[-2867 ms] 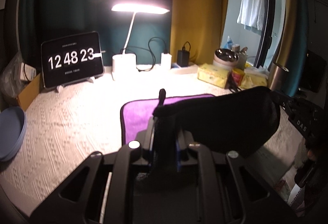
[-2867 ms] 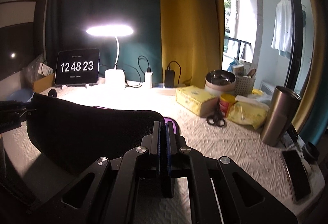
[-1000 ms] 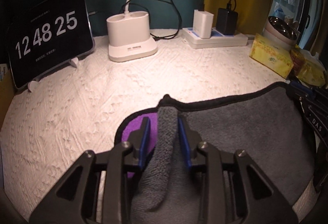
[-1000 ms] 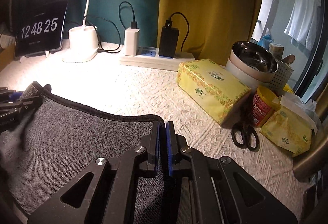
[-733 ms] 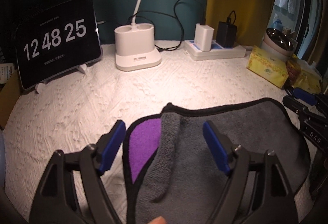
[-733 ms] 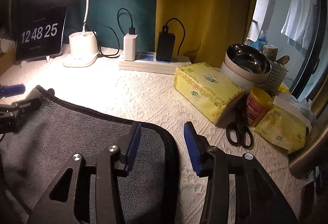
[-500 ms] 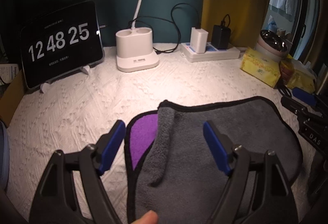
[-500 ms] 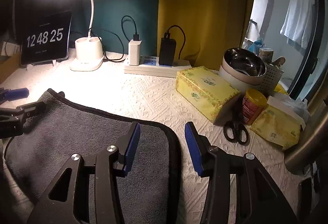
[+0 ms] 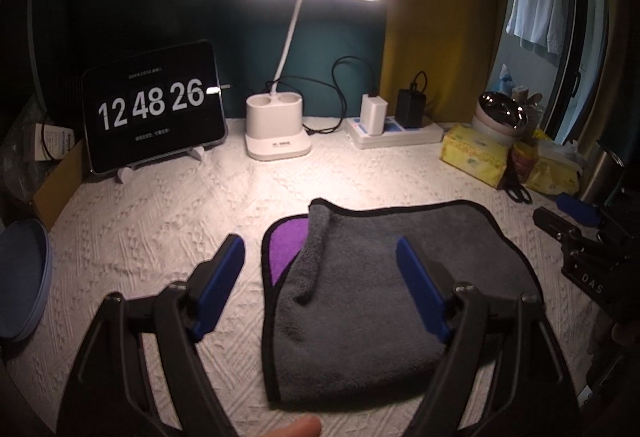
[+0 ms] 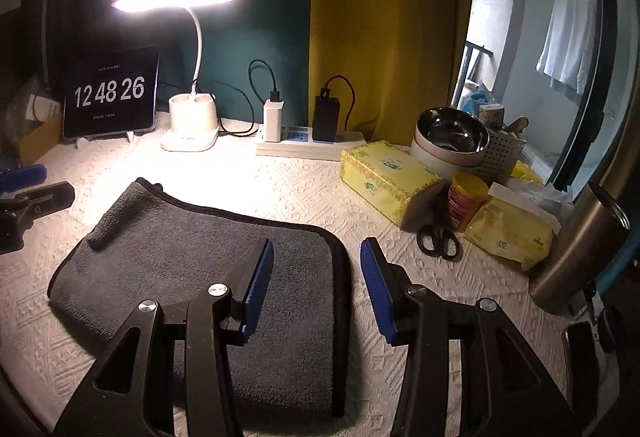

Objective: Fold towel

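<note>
The towel [image 9: 384,277] lies folded in half on the white tablecloth, grey side up with a black hem. A strip of its purple inner side [image 9: 286,249] shows at the left edge, and the far-left corner is rumpled. It also shows in the right wrist view [image 10: 208,257]. My left gripper [image 9: 320,285] is open and empty, held above the towel's left part. My right gripper [image 10: 316,277] is open and empty over the towel's right edge. Each gripper's fingers show at the side of the other's view.
At the back stand a tablet clock [image 9: 154,117], a lit desk lamp [image 9: 278,133] and a power strip [image 10: 308,145]. At the right are tissue packs [image 10: 388,177], scissors [image 10: 438,239], a red can [image 10: 466,201], a steel bowl [image 10: 450,141] and a metal tumbler [image 10: 576,253]. A blue plate [image 9: 22,285] lies at the left.
Both grippers held the towel's corners, carried them over and laid them down, then opened and let go. They have since drawn back and up from the folded towel.
</note>
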The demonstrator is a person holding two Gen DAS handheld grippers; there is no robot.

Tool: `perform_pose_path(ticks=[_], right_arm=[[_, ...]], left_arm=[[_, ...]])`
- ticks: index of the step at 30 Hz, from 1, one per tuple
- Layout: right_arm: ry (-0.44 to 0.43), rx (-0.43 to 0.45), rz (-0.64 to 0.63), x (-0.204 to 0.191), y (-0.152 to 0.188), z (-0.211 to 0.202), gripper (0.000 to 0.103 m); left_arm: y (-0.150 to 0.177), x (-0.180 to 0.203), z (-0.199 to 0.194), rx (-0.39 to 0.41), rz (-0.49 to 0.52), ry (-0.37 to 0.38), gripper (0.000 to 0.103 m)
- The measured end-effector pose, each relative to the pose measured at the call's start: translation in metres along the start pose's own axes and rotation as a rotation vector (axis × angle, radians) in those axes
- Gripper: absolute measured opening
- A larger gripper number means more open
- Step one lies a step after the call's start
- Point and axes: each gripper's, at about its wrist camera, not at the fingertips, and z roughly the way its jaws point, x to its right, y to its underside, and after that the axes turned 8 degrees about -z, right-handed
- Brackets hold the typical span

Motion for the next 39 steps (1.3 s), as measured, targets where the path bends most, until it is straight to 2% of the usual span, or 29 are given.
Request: perform_pose_path(ticks=[7,18,27,39], right_arm=[[-0.006,0.018,-0.008,-0.007,0.009,-0.030,0.048],[-0.039,0.029,0.004,-0.019,0.022,-0.070,0.048],[-0.045,0.041,0.011,-0.028,0.041,-0.105,0.048],[-0.035,0.089,0.022,-0.041,0.063,-0.161,0.048]], left_arm=[[0.012,0.000,-0.034,0.056,0.003,-0.013,0.080],[0.041,0.000,-0.075,0.063,0.025,-0.028,0.080],[0.070,-0.003,-0.116,0.081,0.026,0.001,0.088],[0.097,-0.005,-0.157,0.132,0.029,0.040,0.089]])
